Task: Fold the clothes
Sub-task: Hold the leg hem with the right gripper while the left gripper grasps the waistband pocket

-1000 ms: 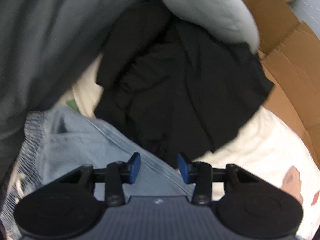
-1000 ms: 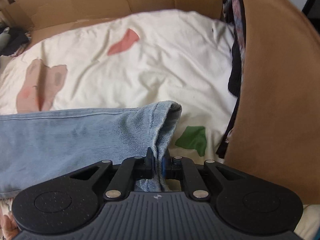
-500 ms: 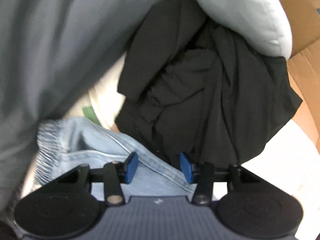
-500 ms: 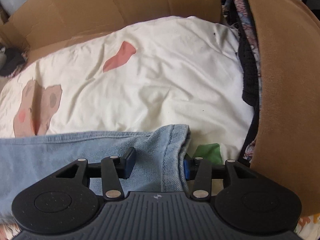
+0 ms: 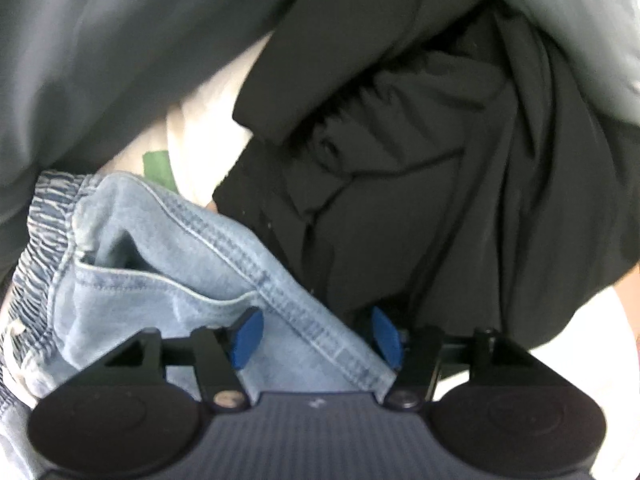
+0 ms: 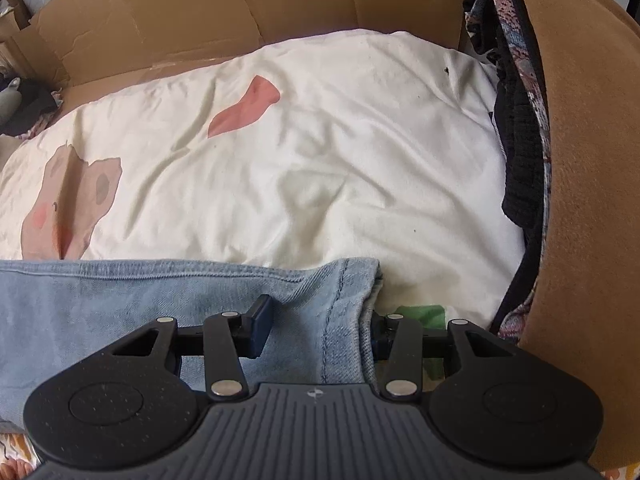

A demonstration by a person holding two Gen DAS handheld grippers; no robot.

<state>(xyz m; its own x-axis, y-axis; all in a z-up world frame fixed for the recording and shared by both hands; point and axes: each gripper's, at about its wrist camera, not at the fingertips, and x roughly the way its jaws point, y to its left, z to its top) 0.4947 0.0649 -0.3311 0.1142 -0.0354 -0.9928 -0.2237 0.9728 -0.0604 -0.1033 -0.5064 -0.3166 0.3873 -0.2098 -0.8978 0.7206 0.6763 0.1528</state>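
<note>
Light blue jeans lie across a cream duvet. The right wrist view shows their leg hem under my right gripper, which stands open with the hem between its spread fingers. In the left wrist view the jeans show their elastic waistband and a pocket. My left gripper is open over the side seam near the waist, its blue pads apart on either side of the denim.
A crumpled black garment lies just beyond the left gripper, with grey fabric at left and a pale pillow above. A brown cushion and patterned dark clothes crowd the right. Cardboard walls the far side.
My right gripper opened and let go of the jeans hem, which now lies flat. My left gripper moved forward toward the waistband and black garment, staying open.
</note>
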